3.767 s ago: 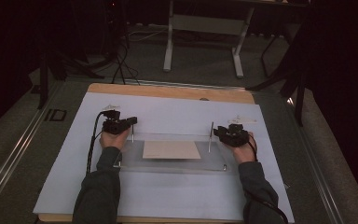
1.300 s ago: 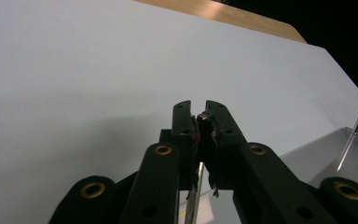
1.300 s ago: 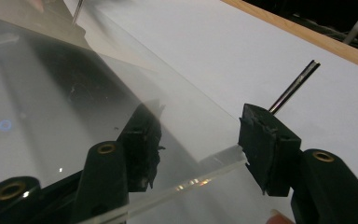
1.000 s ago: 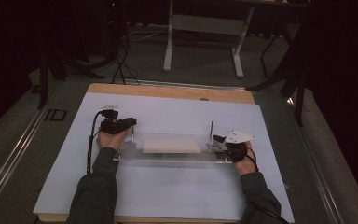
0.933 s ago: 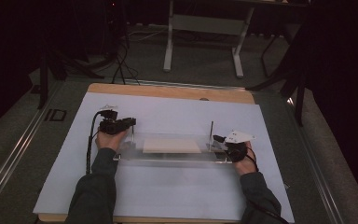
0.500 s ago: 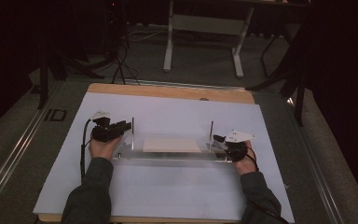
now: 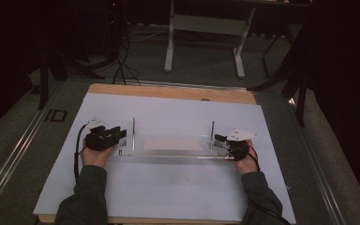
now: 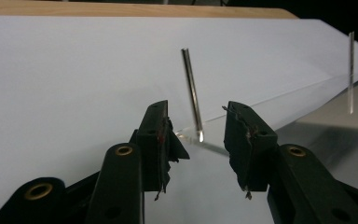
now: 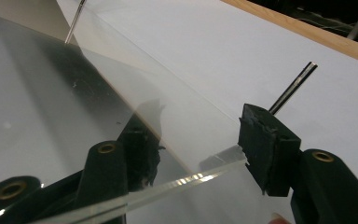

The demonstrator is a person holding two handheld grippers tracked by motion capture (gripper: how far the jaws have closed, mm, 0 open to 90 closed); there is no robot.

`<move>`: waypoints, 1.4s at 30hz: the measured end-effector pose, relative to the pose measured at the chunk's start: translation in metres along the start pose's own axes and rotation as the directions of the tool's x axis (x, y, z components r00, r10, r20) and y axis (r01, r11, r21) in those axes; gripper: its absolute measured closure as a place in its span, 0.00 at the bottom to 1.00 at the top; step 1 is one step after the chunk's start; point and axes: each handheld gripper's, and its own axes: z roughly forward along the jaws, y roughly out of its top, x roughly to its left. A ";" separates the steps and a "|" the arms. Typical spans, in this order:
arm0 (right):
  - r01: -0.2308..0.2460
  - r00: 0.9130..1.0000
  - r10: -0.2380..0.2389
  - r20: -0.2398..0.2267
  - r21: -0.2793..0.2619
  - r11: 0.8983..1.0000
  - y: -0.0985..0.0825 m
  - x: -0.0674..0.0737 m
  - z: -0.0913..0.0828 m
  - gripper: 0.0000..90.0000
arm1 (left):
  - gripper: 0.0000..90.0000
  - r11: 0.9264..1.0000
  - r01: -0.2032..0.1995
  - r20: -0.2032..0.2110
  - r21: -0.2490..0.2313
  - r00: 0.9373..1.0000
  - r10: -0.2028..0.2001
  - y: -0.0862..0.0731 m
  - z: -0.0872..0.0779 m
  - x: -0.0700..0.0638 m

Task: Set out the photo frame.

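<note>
The clear plate (image 7: pixel 168 154), lying flat on the white sheet (image 7: pixel 168 197) of the tabletop, is clamped at its right end by the right hand-held gripper (image 7: pixel 222 142), while the left hand-held gripper (image 7: pixel 122 134), its jaws just opened, is held empty beside the left pin (image 8: pixel 192 95).

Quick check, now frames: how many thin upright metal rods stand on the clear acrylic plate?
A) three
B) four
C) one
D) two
D: the high view shows two thin upright metal rods, one near the left end and one near the right end of the clear acrylic plate; the left gripper view shows the same pair.
</note>
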 end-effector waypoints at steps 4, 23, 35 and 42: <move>-0.008 1.000 0.008 0.000 -0.001 1.000 0.001 -0.001 0.001 0.52 | 0.66 1.000 -0.013 0.001 -0.007 1.000 0.013 -0.006 -0.004 0.003; -0.069 0.998 0.069 0.008 -0.009 0.998 0.008 -0.005 0.002 0.51 | 0.61 0.980 -0.199 0.003 0.021 0.980 0.199 -0.016 -0.007 -0.007; -0.065 0.998 0.065 0.006 -0.001 0.998 0.009 -0.006 0.002 0.51 | 0.54 0.962 -0.269 0.039 -0.043 0.962 0.271 -0.009 -0.002 -0.024; -0.081 0.997 0.081 -0.008 -0.013 0.997 0.009 -0.008 0.003 0.49 | 0.54 0.952 -0.302 0.038 -0.050 0.952 0.304 -0.007 0.005 -0.032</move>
